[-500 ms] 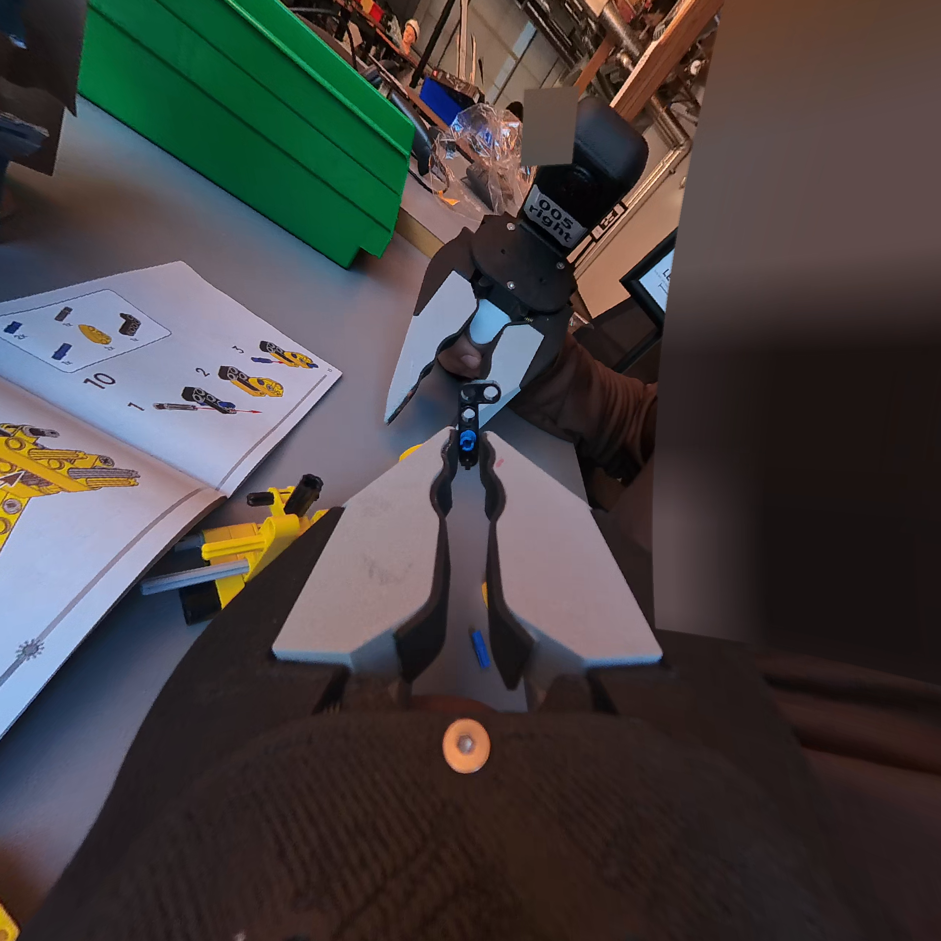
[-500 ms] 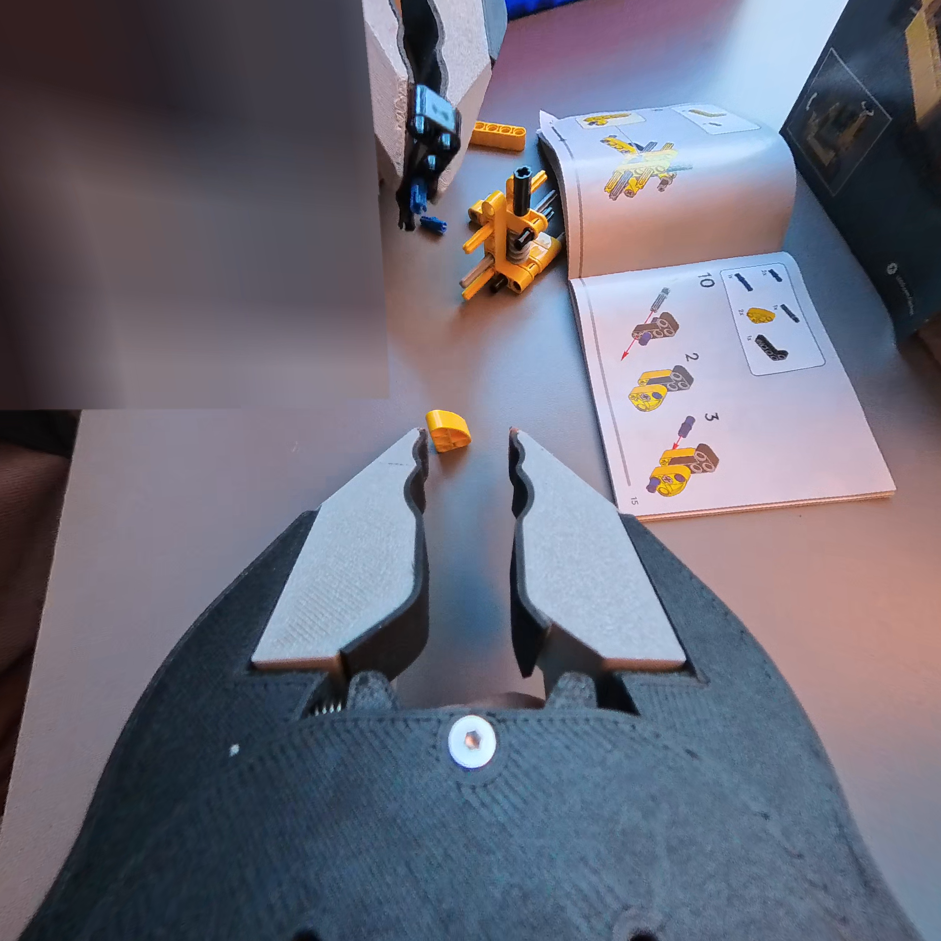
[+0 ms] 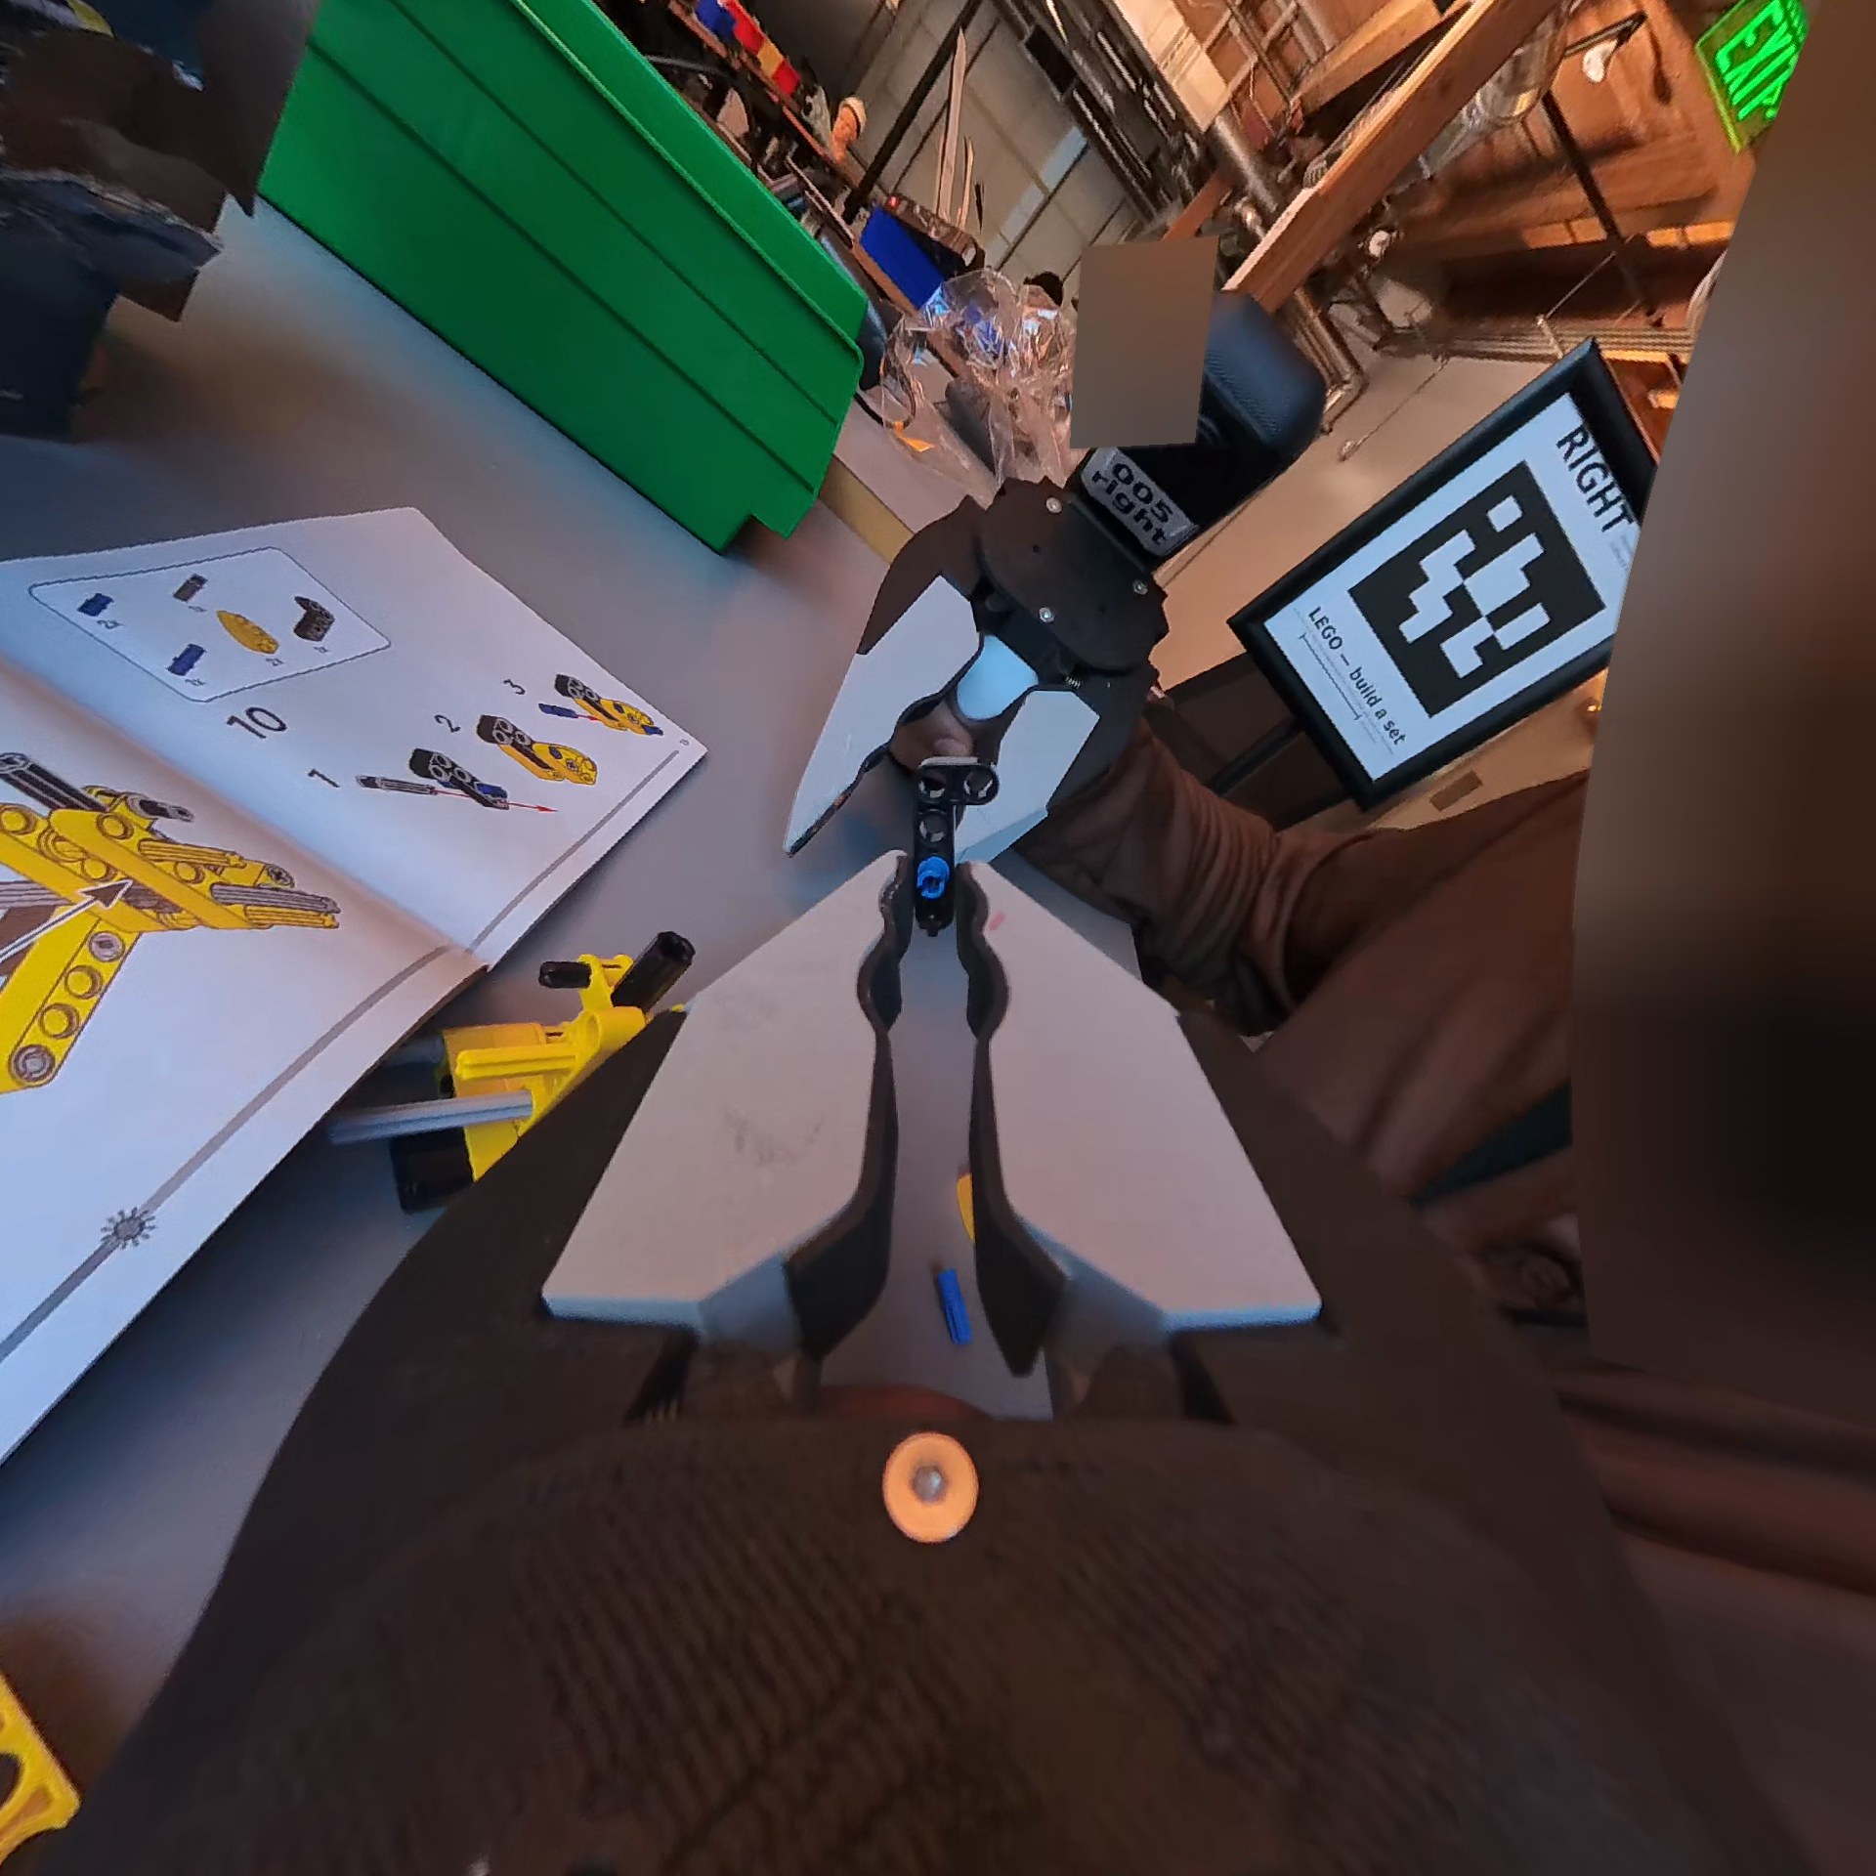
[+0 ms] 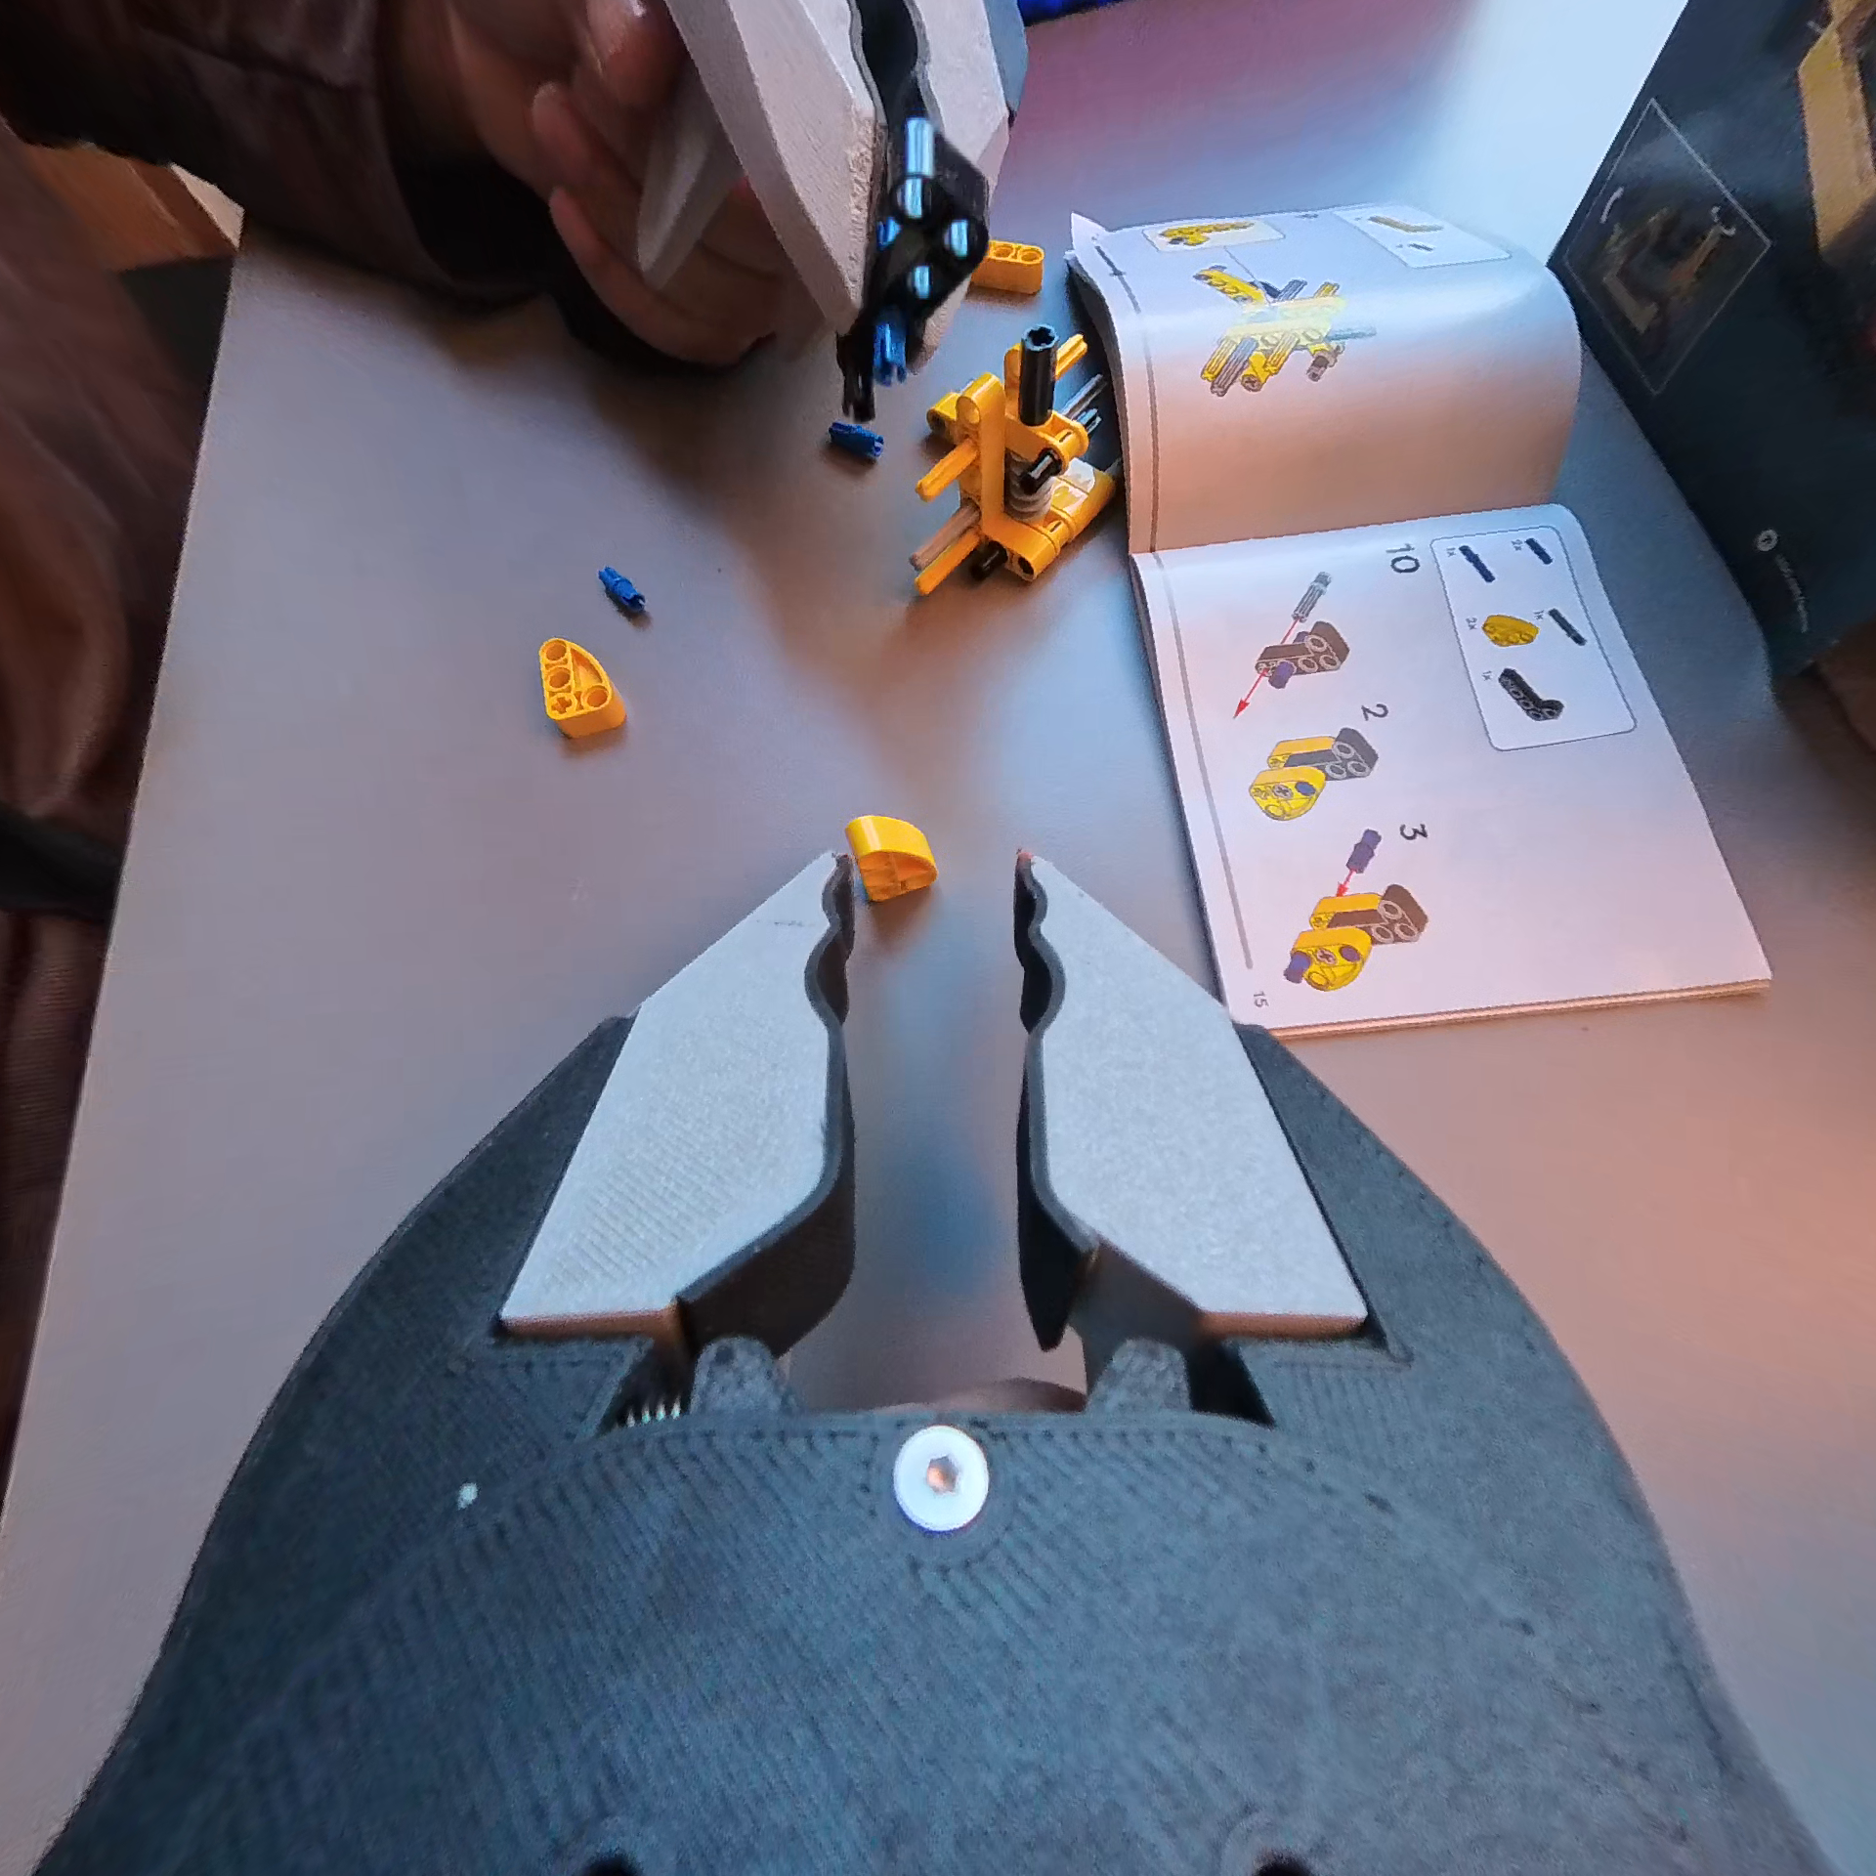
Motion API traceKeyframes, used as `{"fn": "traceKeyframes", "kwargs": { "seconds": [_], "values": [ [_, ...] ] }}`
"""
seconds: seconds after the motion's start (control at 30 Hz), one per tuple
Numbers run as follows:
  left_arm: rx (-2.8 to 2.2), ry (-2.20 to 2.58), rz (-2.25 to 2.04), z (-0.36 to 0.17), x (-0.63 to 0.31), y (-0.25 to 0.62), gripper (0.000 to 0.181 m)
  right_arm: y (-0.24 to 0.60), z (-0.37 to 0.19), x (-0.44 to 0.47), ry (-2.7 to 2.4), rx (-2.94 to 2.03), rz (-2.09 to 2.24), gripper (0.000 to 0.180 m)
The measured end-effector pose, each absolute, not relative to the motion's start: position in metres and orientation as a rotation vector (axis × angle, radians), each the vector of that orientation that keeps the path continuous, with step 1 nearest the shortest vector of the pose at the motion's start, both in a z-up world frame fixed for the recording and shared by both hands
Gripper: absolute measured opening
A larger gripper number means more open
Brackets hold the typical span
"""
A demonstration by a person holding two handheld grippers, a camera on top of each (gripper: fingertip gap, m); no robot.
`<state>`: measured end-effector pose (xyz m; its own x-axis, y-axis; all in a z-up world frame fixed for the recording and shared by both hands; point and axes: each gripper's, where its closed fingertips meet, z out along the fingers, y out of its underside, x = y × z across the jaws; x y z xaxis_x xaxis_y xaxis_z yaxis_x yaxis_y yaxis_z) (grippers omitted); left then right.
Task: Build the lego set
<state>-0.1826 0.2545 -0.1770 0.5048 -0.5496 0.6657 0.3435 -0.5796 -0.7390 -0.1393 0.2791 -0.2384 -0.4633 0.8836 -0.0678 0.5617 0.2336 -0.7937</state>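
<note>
Left hand-held gripper [image 3: 929,893]: clenched on a black bent beam [image 3: 939,822] with a blue pin [image 3: 930,879] seated in it, held up above the counter [image 4: 426,914]. A dark rod also sticks out of the beam in the right wrist view.

Right hand-held gripper [image 4: 926,873]: released, fingers spread, nothing between them, low over the counter. A yellow curved piece [image 4: 891,858] lies just ahead of its left fingertip, near touching.

Also on the counter: a second yellow curved piece [image 4: 579,687] farther left, two loose blue pins [image 4: 621,589] [image 4: 855,440], and the partly built yellow model [image 4: 1015,467] beside the open instruction booklet [image 4: 1472,792].

Step in hand, by my reading: the small sub-assembly of black beam plus yellow curved pieces.

Next move likely calls for centring the right fingers around the near yellow piece, closing squarely, then lining its holes up with the pin. Risk: the piece is rounded and may skid aside.
</note>
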Motion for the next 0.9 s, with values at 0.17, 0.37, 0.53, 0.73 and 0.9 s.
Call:
{"fn": "traceKeyframes", "kwargs": {
  "seconds": [0.17, 0.37, 0.53, 0.73, 0.9],
  "values": [
    [-1.839, 0.217, -1.202, -0.178, -0.178, 0.252, 0.005, 0.276, -0.245, -0.138, -2.161, -1.315, 1.053, 0.029],
    [-1.859, 0.267, -1.161, -0.181, -0.172, 0.249, 0.005, 0.276, -0.244, -0.138, -2.164, -1.314, 1.064, 0.029],
    [-1.859, 0.266, -1.164, -0.181, -0.172, 0.249, 0.005, 0.275, -0.245, -0.137, -2.171, -1.312, 1.06, 0.029],
    [-1.864, 0.279, -1.16, -0.181, -0.17, 0.248, 0.005, 0.274, -0.245, -0.137, -2.174, -1.313, 1.062, 0.029],
    [-1.868, 0.293, -1.144, -0.182, -0.169, 0.247, 0.005, 0.274, -0.245, -0.137, -2.179, -1.307, 1.054, 0.029]
  ]
}}
